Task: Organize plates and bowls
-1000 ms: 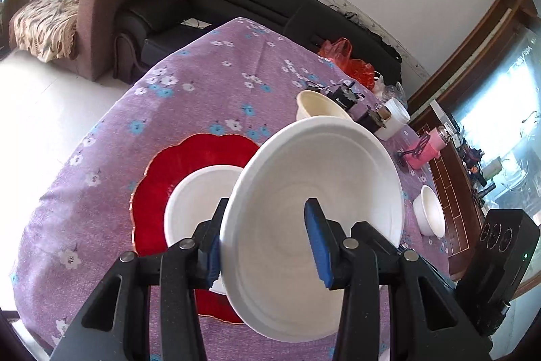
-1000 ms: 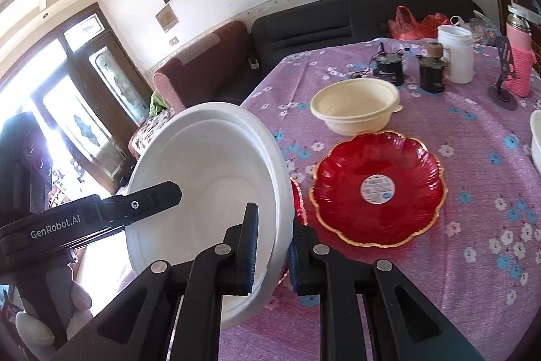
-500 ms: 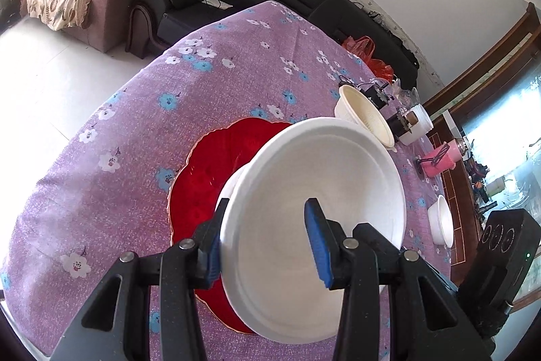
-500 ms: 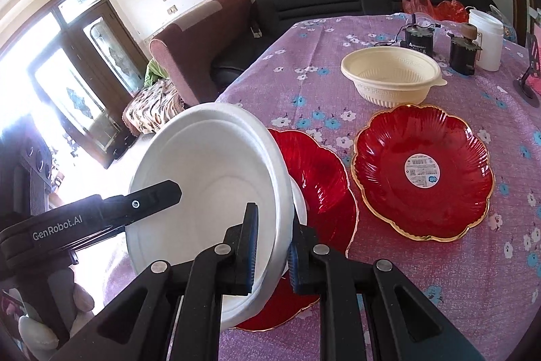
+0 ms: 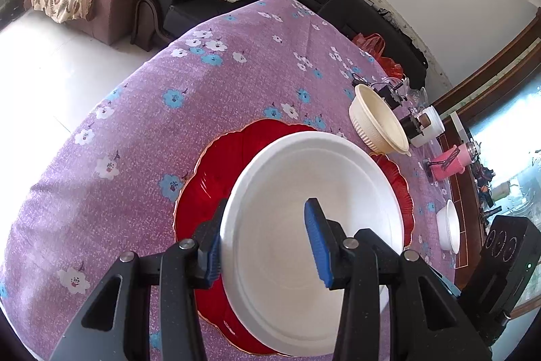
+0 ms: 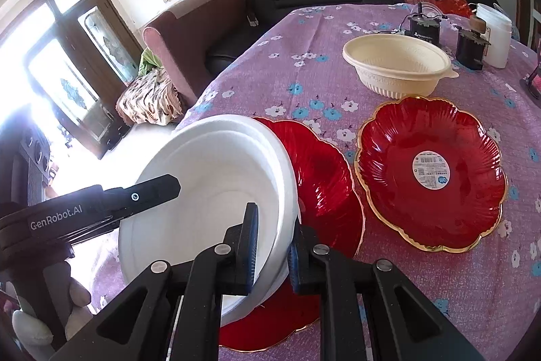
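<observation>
Over the near red plate (image 6: 324, 178) sat the white bowl (image 5: 314, 208), tilted, both grippers on its rim. Right gripper (image 6: 272, 242) pinched the rim tightly; left gripper (image 5: 267, 242) straddled the opposite rim, its jaws wider. Beside lay a second red plate (image 6: 432, 171) and a cream bowl (image 6: 395, 63).

Red plate (image 5: 209, 178) mostly hidden — under white bowl (image 5: 314, 192), label (image 6: 431, 169) unreadable

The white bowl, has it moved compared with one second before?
Yes. The white bowl came down toward the red plate beneath it.
</observation>
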`<state>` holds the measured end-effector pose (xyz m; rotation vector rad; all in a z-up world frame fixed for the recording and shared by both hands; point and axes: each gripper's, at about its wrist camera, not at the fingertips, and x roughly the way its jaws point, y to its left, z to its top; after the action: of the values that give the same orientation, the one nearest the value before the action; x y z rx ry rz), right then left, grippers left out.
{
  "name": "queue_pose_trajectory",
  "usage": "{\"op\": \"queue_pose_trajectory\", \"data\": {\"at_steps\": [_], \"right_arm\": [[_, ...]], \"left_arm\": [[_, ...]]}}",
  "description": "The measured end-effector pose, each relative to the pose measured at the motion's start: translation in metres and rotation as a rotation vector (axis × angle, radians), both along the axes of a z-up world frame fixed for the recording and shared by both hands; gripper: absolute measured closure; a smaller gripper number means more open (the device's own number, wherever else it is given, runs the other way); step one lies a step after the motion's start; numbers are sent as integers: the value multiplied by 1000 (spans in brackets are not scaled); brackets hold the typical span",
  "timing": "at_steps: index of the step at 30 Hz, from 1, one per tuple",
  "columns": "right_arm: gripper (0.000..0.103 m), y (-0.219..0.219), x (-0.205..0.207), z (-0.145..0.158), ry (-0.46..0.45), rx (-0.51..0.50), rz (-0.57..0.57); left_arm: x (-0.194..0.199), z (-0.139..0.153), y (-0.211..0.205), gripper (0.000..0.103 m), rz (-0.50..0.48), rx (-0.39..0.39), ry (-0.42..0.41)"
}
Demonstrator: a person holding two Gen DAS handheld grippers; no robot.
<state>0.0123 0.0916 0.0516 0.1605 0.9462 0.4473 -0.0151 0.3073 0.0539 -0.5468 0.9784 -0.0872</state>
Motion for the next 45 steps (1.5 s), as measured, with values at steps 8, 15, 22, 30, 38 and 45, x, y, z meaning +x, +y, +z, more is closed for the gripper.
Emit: {"op": "queue_pose_trajectory", "data": {"at_steps": [8,15,22,30,38,45], "right_arm": [[87,-25,-23,41,-76,25,-25],[87,-152,-65,70,-128,-7,-175],[87,-277,-85,29,-40,-54,-367],[80,-320,-75,-11,28,-114,-435],[61,-297,-57,32,-86,-139,-434],[60,-241,10,27,46,-26,-256]], "left_arm": [[-20,50,-40,55,-38,7,-114],[-31,55,-189,44,-290,58,-156],[-14,2,-309,44,-453,65,-31],[0,-32,-323,44,-486,153,74],[10,5,-257,40,-422,152,0],[78,10,-206,36,-280,131,59]]}}
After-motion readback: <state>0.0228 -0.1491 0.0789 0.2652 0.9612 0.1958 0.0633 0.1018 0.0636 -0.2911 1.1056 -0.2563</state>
